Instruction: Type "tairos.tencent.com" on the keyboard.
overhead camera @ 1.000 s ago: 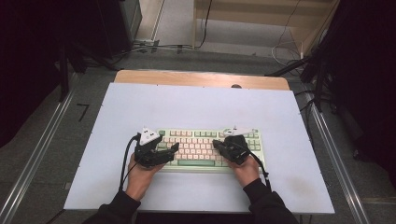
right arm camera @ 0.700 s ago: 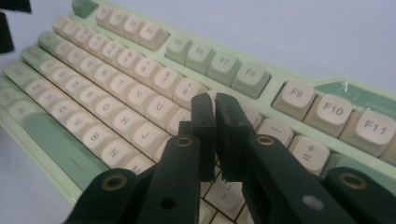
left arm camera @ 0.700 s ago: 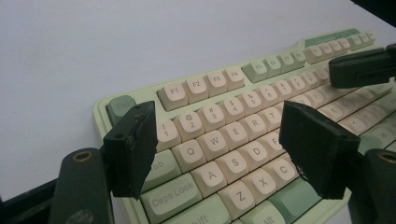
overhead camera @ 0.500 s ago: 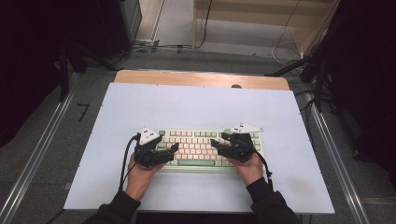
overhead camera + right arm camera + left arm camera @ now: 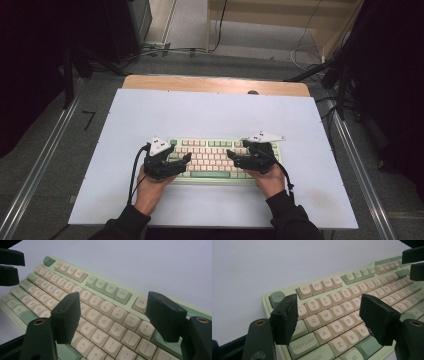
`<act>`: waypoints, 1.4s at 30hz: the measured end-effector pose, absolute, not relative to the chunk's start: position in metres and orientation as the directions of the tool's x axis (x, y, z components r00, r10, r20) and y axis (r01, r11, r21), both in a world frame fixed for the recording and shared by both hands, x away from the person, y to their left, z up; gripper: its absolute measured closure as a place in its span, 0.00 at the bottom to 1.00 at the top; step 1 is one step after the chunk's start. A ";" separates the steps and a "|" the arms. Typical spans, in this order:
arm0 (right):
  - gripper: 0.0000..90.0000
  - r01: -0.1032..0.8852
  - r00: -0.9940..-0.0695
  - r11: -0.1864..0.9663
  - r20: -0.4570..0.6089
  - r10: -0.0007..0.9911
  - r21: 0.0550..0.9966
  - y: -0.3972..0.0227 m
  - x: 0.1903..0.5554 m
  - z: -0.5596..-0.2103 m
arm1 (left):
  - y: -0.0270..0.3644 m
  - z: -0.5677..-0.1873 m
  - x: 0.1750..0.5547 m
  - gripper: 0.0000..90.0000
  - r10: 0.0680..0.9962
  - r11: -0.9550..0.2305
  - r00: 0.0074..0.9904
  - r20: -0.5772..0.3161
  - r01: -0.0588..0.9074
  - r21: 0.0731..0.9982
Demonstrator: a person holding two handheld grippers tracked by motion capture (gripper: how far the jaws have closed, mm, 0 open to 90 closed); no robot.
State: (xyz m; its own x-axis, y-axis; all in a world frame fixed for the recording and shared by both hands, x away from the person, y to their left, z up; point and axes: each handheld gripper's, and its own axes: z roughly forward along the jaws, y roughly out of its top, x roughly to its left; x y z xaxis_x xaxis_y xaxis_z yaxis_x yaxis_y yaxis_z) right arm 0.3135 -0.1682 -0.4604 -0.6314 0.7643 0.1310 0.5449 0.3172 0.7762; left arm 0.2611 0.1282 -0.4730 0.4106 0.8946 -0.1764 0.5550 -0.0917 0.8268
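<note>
- A keyboard [image 5: 220, 159], pale green with cream keys, lay flat on the white table [image 5: 210, 115], near the edge closest to the person and roughly midway between the table's sides.
- The left gripper [image 5: 186, 159] hovered over the keyboard's left end, pointing toward the middle of the board.
- In the left gripper view its jaws stood wide apart above the letter keys, with the Q, W, A and S keys [image 5: 329, 322] showing between them; nothing was held, and the jaws had just been closing a little.
- The right gripper [image 5: 231, 157] hovered over the keyboard's right end, pointing back toward the left one.
- In the right gripper view its jaws stood wide apart over the O, P, K and L keys [image 5: 105, 326]; nothing was between the pads, and the jaws had just been opening.
- The two grippers faced each other across the board's middle, apart.
- Each gripper was held by a hand [image 5: 150, 187] coming from the table's near edge, and a cable [image 5: 134, 170] trailed from the left one.
</note>
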 end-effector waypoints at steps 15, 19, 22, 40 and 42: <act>0.29 0.556 -0.627 0.323 0.131 0.768 0.766 -0.170 0.313 -0.461 | 0.129 -0.471 0.257 0.80 0.879 -0.070 0.428 -0.209 0.549 0.833; 0.29 0.556 -0.629 0.326 0.129 0.767 0.765 -0.169 0.314 -0.462 | 0.130 -0.472 0.258 0.94 0.872 -0.060 0.433 -0.230 0.560 0.826; 0.29 0.556 -0.629 0.327 0.130 0.767 0.764 -0.169 0.314 -0.462 | 0.131 -0.473 0.258 0.99 0.870 -0.051 0.428 -0.243 0.569 0.821; 0.30 0.563 -0.628 0.332 0.131 0.767 0.757 -0.168 0.314 -0.464 | 0.123 -0.485 0.264 1.00 0.860 -0.116 0.457 -0.226 0.607 0.786; 0.30 0.564 -0.628 0.332 0.131 0.767 0.756 -0.168 0.314 -0.464 | 0.121 -0.488 0.266 1.00 0.862 -0.126 0.457 -0.221 0.614 0.779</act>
